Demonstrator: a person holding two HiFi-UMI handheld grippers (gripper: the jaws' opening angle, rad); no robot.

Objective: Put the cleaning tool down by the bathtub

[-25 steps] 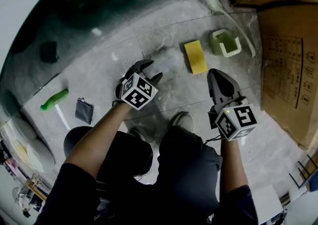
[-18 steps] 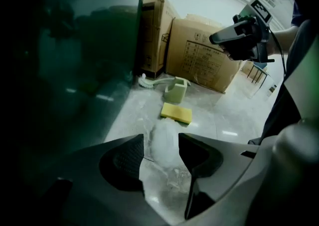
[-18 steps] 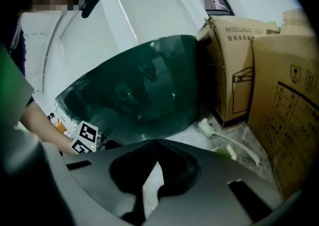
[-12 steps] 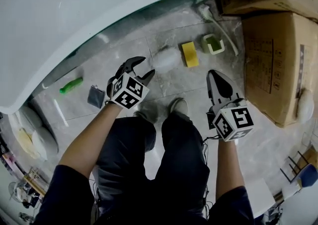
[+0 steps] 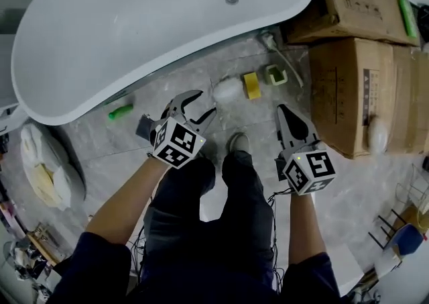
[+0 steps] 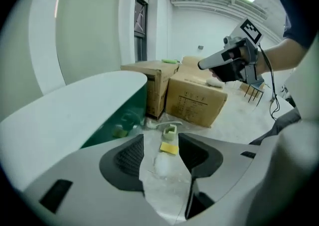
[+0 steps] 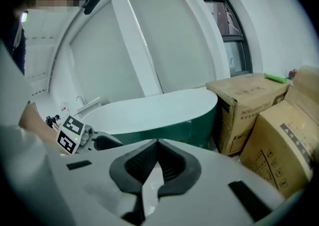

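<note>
Floor, head view: grey marble tiles (image 5: pixel 335 188); cardboard boxes (image 5: pixel 355 88) stand at the right.
Bathtub: white bathtub (image 5: pixel 134 21), empty.
Cleaning tool: yellow sponge (image 5: pixel 251 85) lies on the tiles near the tub, just beside a green cup (image 5: pixel 275 75).
Left gripper view: left gripper (image 6: pixel 160 152), jaws wide apart, holding nothing.
Right gripper view: right gripper (image 7: pixel 157 142), jaws together, holding nothing.

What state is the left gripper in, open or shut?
Open. The left gripper has its fingers apart, only floor and a yellow sponge seen between them.
</note>
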